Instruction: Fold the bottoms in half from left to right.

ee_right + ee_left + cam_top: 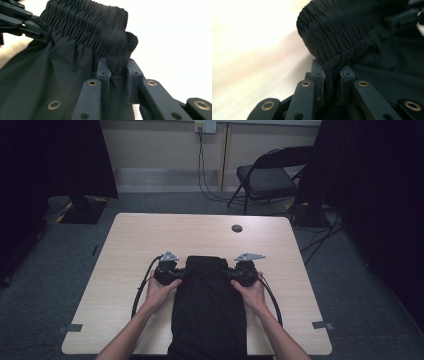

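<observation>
Counter (125, 270) of pale wood is shown from above, with a black garment (209, 310) laid down its middle and running off the 6 o'clock edge. The elastic waistband (82, 17) lies toward 12 o'clock. Left tongs (332, 77) at 9 o'clock and right tongs (117, 75) at 3 o'clock are each closed narrowly on a pinch of fabric just below that band. The gripping step is judged complete; an even, simultaneous lift or fold by both hands is called for next.
</observation>
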{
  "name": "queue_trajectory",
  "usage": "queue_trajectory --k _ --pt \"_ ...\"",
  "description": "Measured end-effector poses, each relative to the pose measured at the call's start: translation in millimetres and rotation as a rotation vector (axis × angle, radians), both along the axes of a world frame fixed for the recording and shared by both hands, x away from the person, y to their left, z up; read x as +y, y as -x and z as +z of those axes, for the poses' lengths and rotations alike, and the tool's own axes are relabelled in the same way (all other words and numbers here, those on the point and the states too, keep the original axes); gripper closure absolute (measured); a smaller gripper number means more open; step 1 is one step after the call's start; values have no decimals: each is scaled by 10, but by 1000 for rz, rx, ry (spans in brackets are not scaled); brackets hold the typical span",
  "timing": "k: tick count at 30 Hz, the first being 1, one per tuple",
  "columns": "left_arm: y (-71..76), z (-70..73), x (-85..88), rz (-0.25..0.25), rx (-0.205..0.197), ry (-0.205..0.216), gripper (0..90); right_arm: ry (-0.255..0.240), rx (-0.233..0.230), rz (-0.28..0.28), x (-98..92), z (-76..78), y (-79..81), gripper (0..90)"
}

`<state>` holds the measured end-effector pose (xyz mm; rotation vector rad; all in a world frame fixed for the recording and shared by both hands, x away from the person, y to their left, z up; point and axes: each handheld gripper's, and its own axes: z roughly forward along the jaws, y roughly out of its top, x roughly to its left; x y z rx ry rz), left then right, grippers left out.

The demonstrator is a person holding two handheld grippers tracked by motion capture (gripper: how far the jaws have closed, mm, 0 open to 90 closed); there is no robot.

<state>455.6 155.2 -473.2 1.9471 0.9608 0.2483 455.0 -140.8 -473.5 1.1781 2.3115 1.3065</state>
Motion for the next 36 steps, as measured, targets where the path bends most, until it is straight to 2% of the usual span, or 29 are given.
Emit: queue_trajectory --k 2,5,8,17,23,27,28,29,31,34,36 --pt "-6 101 30 -2 -10 12 787 -24 -19 2 6 94 -6 771" --pt "-26 200 84 28 -25 94 791 -53 -43 10 1 220 -35 771" --pt "-49 257 106 34 -32 112 792 -74 -66 13 12 333 -66 770" --pt "-133 730 146 31 -149 84 792 -127 -129 15 41 699 -171 770" --pt "-189 984 219 59 -201 103 792 -143 -180 20 105 975 -260 770" --pt "-250 1110 266 82 -221 102 800 -154 -202 20 177 1116 -321 770" --pt "-255 1139 276 84 -236 104 800 -156 -205 20 191 1144 -341 770" --pt "-253 1158 284 85 -251 113 800 -158 -208 24 202 1172 -364 771" --pt "-260 1180 299 85 -253 131 798 -141 -244 31 218 1243 -384 774" --pt "-285 1220 313 92 -259 164 799 -138 -251 46 216 1352 -422 776" --pt "-296 1276 295 104 -274 162 799 -126 -265 41 226 1430 -437 777"
